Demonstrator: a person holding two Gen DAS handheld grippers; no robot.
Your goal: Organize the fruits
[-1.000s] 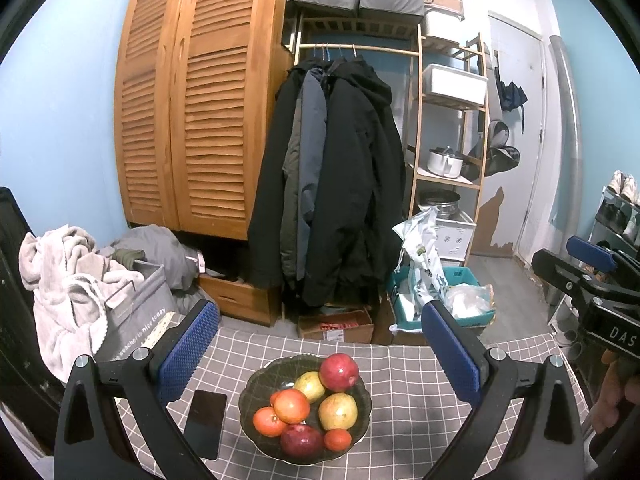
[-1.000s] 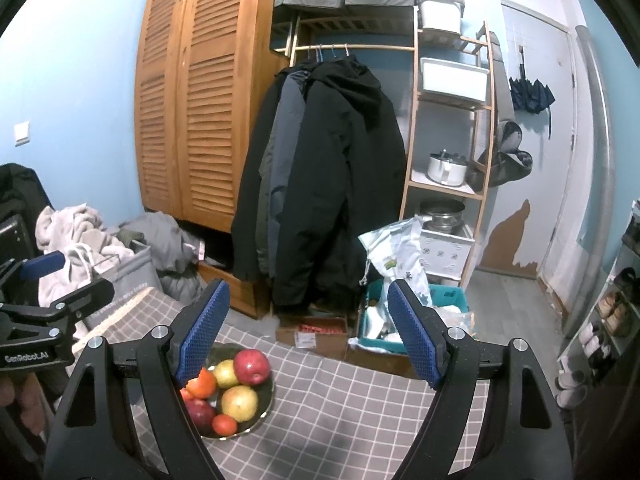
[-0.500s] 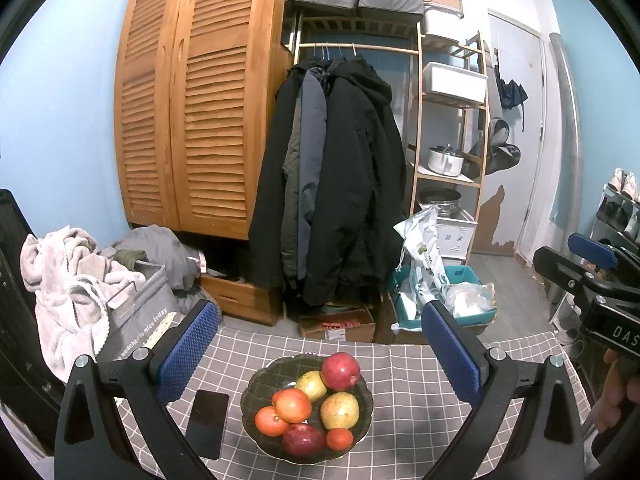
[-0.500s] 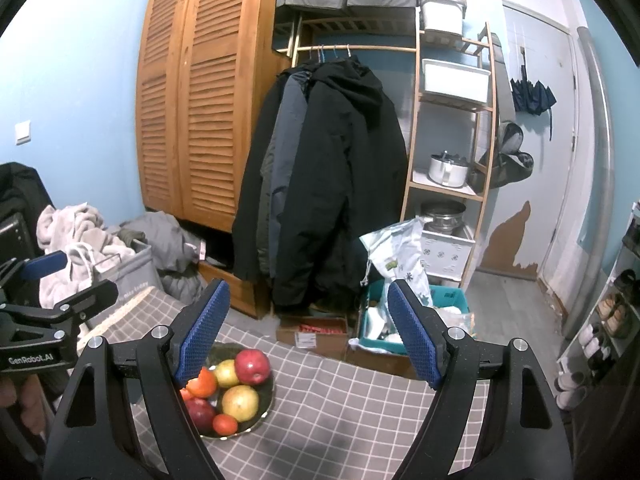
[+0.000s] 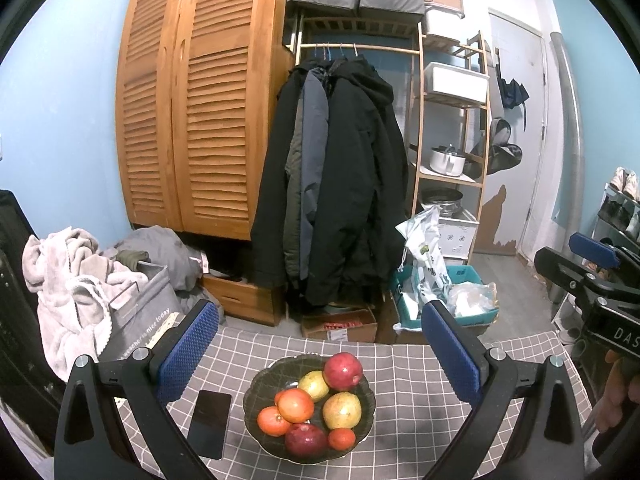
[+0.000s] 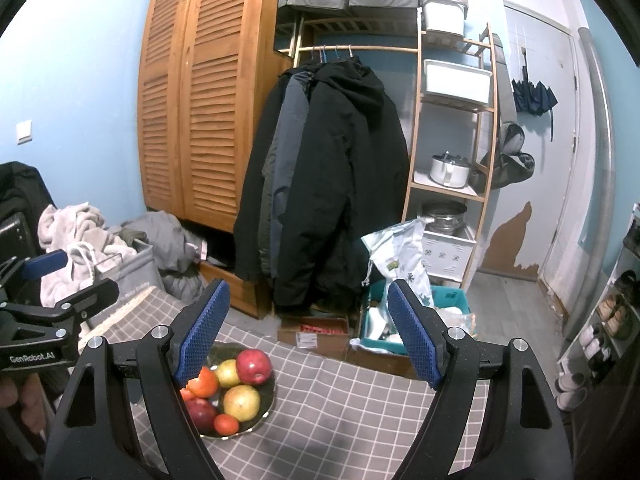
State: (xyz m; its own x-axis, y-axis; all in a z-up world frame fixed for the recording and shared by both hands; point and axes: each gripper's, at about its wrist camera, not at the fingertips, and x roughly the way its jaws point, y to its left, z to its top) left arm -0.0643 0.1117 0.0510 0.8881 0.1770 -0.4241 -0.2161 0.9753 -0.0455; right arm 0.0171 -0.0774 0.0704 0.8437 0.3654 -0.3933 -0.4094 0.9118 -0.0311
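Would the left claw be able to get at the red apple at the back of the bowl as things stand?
Probably yes. The left claw is open and empty, the red apple sits on top of the pile in the bowl, and nothing lies between them.

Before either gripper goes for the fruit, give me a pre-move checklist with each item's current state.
1. Left gripper open, nothing between its pads: ok.
2. Right gripper open and empty: ok.
3. All fruit sits inside the dark bowl: ok.
4. Top red apple exposed for a grasp: ok.
5. Table beside the bowl free on its left: not ok, a black phone lies there.
6. A second container to sort fruit into: cannot tell, none in view.
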